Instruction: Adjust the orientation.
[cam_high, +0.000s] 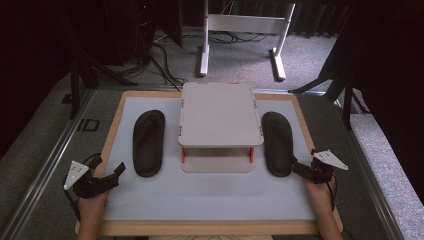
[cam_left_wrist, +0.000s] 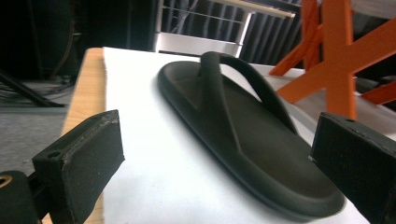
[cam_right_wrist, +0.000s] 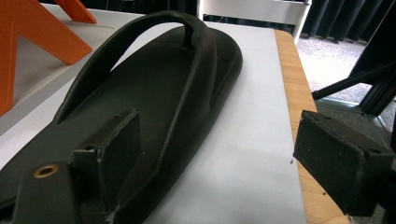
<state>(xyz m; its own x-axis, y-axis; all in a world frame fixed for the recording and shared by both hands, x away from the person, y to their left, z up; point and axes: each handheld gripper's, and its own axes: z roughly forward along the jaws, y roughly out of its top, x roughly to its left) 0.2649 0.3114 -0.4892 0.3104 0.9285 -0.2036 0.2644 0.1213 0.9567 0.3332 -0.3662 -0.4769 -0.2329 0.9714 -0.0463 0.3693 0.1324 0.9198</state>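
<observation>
- The bench carries a pale mat inside a wooden border, with a small two-tier stand at its middle.
- A black flip-flop lies flat just left of the stand, toe end away from the person; a second flip-flop lies the same way just right of it.
- The left gripper sits low at the mat's left edge, near the left sandal's heel and apart from it. Its jaws stand wide open and hold nothing; in the left gripper view that sandal lies ahead between them, nearer the right jaw.
- The right gripper is at the right sandal's heel, jaws wide open. In the right gripper view one jaw is over the sole, possibly resting on it; the other is out over the wooden border.
</observation>
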